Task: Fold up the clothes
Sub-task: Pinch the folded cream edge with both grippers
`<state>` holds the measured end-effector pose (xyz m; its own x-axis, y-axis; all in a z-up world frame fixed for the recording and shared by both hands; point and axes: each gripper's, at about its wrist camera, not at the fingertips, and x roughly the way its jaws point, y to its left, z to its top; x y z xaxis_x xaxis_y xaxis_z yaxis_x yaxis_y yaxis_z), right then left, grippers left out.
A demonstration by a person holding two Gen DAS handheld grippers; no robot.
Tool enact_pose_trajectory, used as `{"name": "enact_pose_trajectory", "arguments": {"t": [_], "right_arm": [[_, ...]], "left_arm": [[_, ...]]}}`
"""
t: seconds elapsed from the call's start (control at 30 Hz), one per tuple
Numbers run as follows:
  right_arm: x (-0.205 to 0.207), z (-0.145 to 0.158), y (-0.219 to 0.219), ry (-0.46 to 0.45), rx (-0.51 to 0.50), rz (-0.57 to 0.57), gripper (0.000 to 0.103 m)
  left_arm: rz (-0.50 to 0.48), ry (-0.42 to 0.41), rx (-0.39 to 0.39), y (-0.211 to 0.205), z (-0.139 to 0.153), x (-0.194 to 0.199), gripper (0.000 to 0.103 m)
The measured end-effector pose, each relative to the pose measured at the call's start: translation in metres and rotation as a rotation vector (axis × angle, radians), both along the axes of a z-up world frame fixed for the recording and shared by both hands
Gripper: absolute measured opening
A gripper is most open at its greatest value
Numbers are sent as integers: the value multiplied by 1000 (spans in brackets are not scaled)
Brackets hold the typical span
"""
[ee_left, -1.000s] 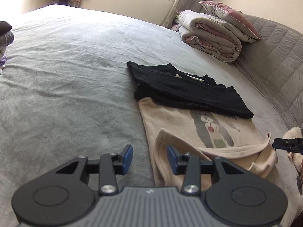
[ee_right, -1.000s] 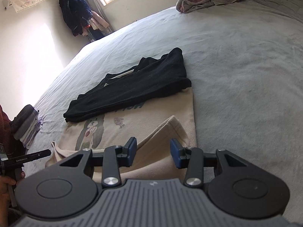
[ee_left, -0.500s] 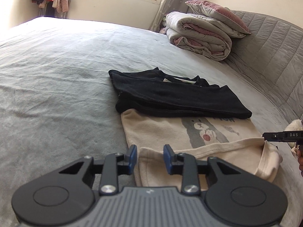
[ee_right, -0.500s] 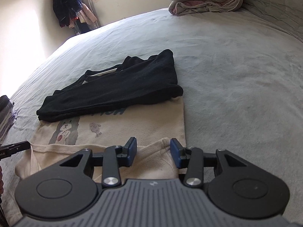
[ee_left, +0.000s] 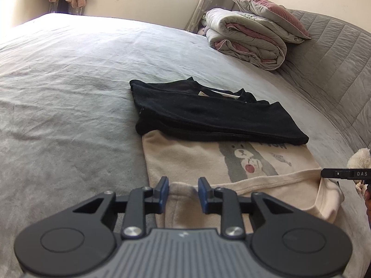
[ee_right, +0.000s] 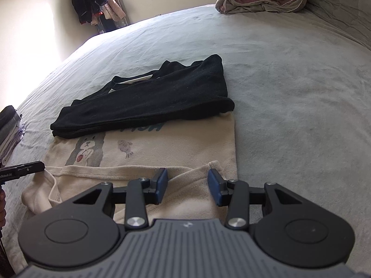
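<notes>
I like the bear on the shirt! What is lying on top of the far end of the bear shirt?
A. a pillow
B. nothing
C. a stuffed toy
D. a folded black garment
D: a folded black garment lies across the far part of the cream bear shirt.

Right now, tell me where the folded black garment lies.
The black garment lies mid-bed, overlapping the far edge of the cream bear-print shirt, beyond both grippers.
</notes>
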<state>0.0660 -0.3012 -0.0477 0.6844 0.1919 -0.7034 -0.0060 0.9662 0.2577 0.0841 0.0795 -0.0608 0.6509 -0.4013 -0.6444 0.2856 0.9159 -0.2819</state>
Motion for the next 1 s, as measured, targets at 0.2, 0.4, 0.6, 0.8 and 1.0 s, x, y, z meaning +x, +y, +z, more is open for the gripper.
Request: {"name": "enact_pose_trajectory", "arguments": {"t": [0.2, 0.4, 0.6, 0.8, 1.0], "right_arm": [[-2, -4, 7, -5, -54, -5, 40], [-5, -5, 6, -27, -62, -47, 14], [-10, 0, 2, -56, -46, -83, 10], [-13, 2, -2, -66, -14, -111, 9], [-14, 6, -8, -94, -10, -161, 7]], "left_arm": [[7, -7, 25, -5, 1, -5, 27], [26, -3, 19, -3, 1, -9, 25], [34, -8, 8, 2, 5, -18, 22], [36, -20, -4, 8, 10, -23, 21], [70, -22, -17, 12, 9, -21, 13]]}}
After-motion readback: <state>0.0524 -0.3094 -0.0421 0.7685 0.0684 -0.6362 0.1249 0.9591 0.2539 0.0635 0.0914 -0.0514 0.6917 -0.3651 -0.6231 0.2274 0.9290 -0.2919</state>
